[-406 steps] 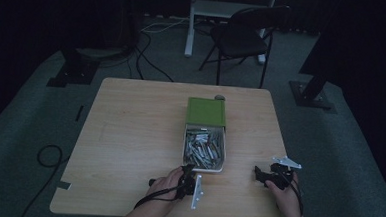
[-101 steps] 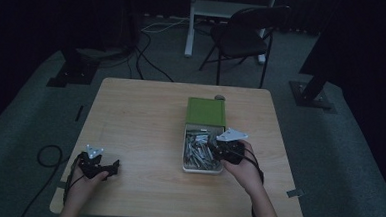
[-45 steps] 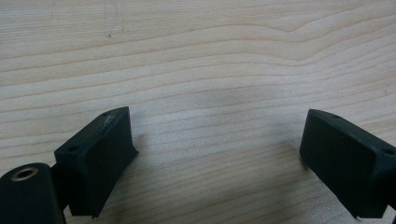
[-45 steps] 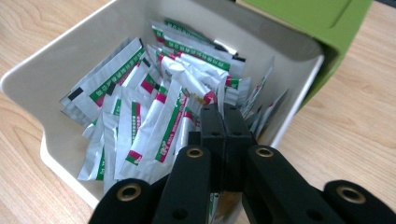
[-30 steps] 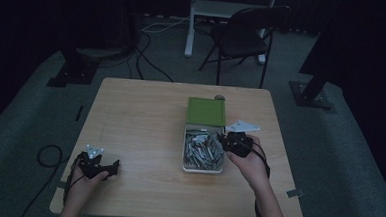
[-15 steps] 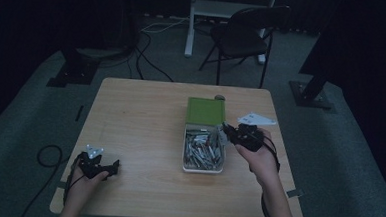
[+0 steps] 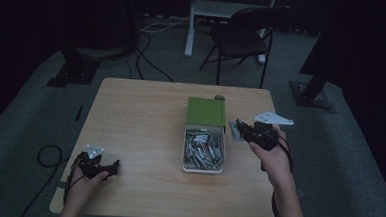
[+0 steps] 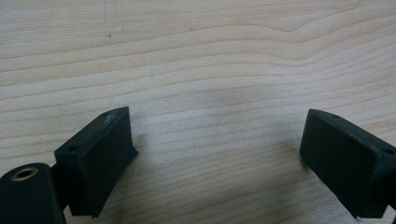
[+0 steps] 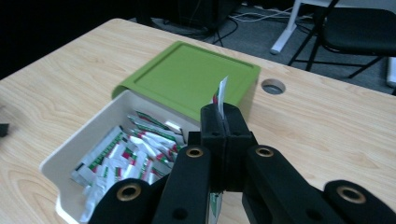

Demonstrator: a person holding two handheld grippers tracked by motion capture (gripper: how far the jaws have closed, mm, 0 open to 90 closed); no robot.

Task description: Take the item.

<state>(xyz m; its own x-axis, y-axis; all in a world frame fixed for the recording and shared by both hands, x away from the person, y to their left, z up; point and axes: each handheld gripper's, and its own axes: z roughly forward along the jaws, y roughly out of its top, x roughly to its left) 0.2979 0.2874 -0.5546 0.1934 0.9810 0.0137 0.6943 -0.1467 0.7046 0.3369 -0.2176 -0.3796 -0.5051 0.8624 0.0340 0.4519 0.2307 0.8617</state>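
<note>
A white box [image 7: 203,168] with a green sliding lid [image 7: 206,111] half open lies mid-table, holding several red, green and white sachets [image 9: 126,154]. My right gripper [image 7: 239,130] hovers just right of the box, shut on one sachet [image 9: 220,99] that sticks up edge-on between its jaws, seen close in the right gripper view, where the gripper [image 9: 223,122] is above the box's right edge. My left gripper [image 7: 109,167] rests at the table's near left corner, open; its two pads [image 8: 105,149] stand wide apart over bare wood with nothing between them.
The wooden table [image 7: 140,126] has a round cable hole [image 9: 273,86] behind the box. A black chair [image 7: 245,36] and a white desk leg [image 7: 189,38] stand beyond the far edge, with cables on the floor [image 7: 43,155] to the left.
My right gripper has lifted out of the box and moved back and to the right, carrying a sachet. The left gripper has stayed put.
</note>
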